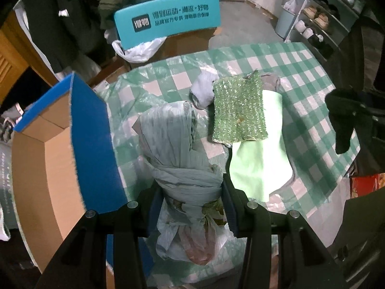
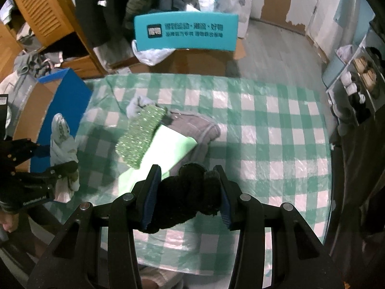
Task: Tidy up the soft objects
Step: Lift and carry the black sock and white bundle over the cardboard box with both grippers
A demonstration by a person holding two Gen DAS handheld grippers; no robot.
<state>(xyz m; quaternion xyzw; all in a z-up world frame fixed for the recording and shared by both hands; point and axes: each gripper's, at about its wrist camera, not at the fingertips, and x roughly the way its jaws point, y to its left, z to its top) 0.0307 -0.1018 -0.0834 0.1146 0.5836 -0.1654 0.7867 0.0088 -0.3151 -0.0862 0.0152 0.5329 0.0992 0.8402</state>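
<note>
A pale grey-green knotted plastic bag bundle (image 1: 182, 168) is held between the closed fingers of the left tool (image 1: 189, 207), lifted just beside the open blue-and-brown cardboard box (image 1: 57, 149), which lies at about nine o'clock in the left wrist view. A crumpled black knitted cloth (image 2: 186, 197) is clamped in the right tool (image 2: 189, 197), above the near part of the green-and-white checked plastic-covered table (image 2: 276, 144).

The step in hand is judged to be the carrying of both gripped items towards the box. For the next move, the bundle would need to be swung to nine o'clock, over the blue flap, and released inside; the black cloth would follow.

Left on the table, towards twelve o'clock, are a glittery green square scrubbing pad (image 1: 239, 110), a light green folded cloth (image 1: 259, 166) beneath it, a grey towel (image 2: 202, 130) under that, and a small pale grey wad (image 1: 203, 90) touching the pad.

The box's upright flap stands close to the bundle and could be caught. Open room is seen across the table from one to four o'clock in the right wrist view.
</note>
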